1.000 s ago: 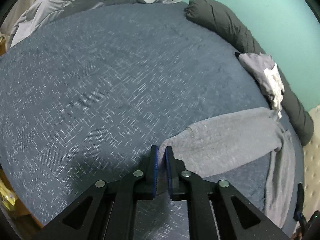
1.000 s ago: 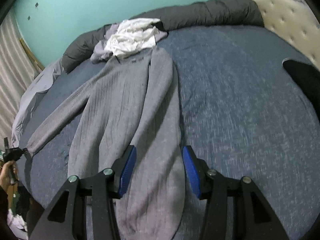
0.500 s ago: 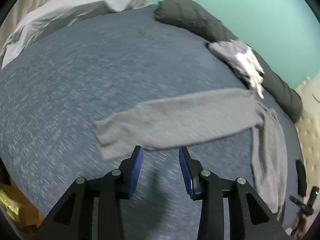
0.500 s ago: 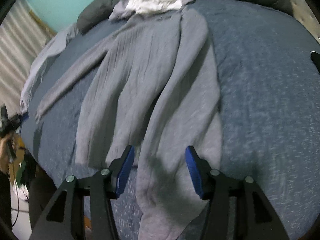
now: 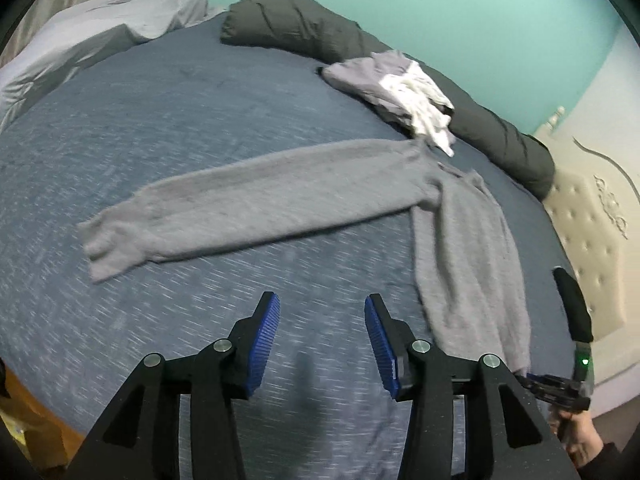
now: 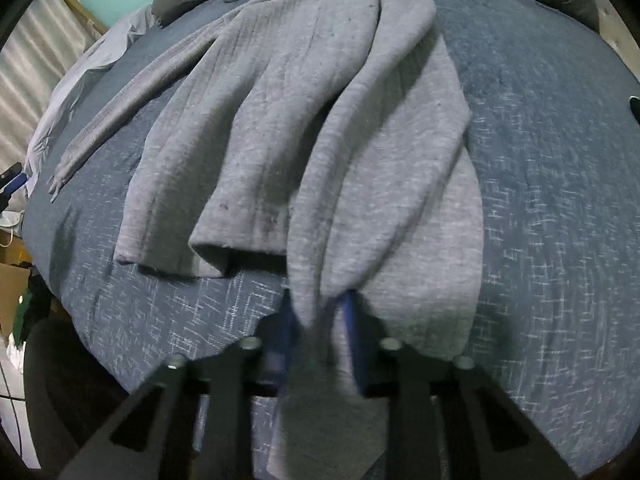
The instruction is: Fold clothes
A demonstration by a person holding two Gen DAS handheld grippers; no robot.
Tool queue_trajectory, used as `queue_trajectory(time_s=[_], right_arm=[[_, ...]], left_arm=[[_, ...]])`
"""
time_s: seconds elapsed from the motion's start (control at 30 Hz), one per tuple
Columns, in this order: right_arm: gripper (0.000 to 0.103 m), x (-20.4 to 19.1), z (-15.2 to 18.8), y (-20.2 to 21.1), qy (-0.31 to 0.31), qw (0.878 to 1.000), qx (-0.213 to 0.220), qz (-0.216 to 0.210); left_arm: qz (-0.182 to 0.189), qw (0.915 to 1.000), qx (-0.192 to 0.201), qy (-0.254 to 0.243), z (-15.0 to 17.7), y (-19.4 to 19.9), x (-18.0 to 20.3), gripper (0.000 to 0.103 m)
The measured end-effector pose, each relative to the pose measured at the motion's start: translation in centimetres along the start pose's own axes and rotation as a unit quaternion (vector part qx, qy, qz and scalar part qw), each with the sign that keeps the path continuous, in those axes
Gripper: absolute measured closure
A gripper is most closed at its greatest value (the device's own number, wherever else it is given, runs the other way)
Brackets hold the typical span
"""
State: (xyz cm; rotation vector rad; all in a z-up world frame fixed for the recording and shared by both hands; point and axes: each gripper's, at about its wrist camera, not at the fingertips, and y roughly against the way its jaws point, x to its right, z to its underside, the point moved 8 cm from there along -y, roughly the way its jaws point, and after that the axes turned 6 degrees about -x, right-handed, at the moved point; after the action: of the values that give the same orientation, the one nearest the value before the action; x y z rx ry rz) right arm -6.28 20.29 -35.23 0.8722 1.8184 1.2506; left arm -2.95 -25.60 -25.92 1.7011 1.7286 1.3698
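A grey knit sweater (image 5: 460, 232) lies spread on the blue bedspread (image 5: 160, 120). One long sleeve (image 5: 256, 204) stretches flat to the left in the left wrist view. My left gripper (image 5: 322, 312) hovers open above bare bedspread, a little short of that sleeve, with nothing between its blue pads. In the right wrist view the sweater (image 6: 288, 112) fills the middle. My right gripper (image 6: 318, 320) is shut on the lower edge of the sweater's right half, and the cloth bunches into a fold between the pads and drapes over them.
A pile of lilac and white clothes (image 5: 400, 88) rests against a dark rolled duvet (image 5: 340, 36) at the far edge. A light grey sheet (image 5: 88, 32) is bunched at the far left. A padded headboard (image 5: 592, 232) stands right. A person's hand (image 5: 576, 436) holds the other gripper at lower right.
My left gripper opened, let go of the sleeve cuff and drew back from it. My right gripper closed on the sweater's lower edge and gathered it up.
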Motion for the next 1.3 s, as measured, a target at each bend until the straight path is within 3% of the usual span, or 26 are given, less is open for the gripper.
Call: queue_trajectory(time_s=[0.27,0.5,0.73,0.77,0.83,1.13,1.3], right_arm=[[0.100,3.1,-1.9,5.7,-0.024,0.997,0.076,0.010],[0.100,9.9,-3.3,11.7,-0.068,0.988,0.131,0.036],[0.100,17.0,-4.5,15.1,-0.114,0.979,0.153,0.071],[0.100,18.0,-4.5,15.3,-0.118,0.978,0.154,0.078],[0.100,19.7,-4.6,15.6,-0.126,0.977,0.153,0.084],[0.100,28.7,-4.6,15.1,-0.174,0.969,0.133,0.116],[0.100,33.7,-5.5,15.5,-0.209,0.958,0.138,0.140]], left_arm=[[0.004,0.9993,-0.014,-0.036,1.0,-0.4,4.1,0.053],[0.006,0.9983,-0.022,-0.054,1.2,-1.1,6.3,0.053],[0.002,0.9970,-0.029,-0.071,1.3,-2.0,8.0,0.052],[0.001,0.9968,-0.030,-0.074,1.3,-2.1,8.3,0.034],[0.000,0.9964,-0.033,-0.079,1.3,-2.4,8.8,0.015],[-0.014,0.9940,-0.048,-0.097,1.2,-4.7,10.0,0.015],[-0.022,0.9931,-0.054,-0.102,1.2,-6.3,10.2,0.015]])
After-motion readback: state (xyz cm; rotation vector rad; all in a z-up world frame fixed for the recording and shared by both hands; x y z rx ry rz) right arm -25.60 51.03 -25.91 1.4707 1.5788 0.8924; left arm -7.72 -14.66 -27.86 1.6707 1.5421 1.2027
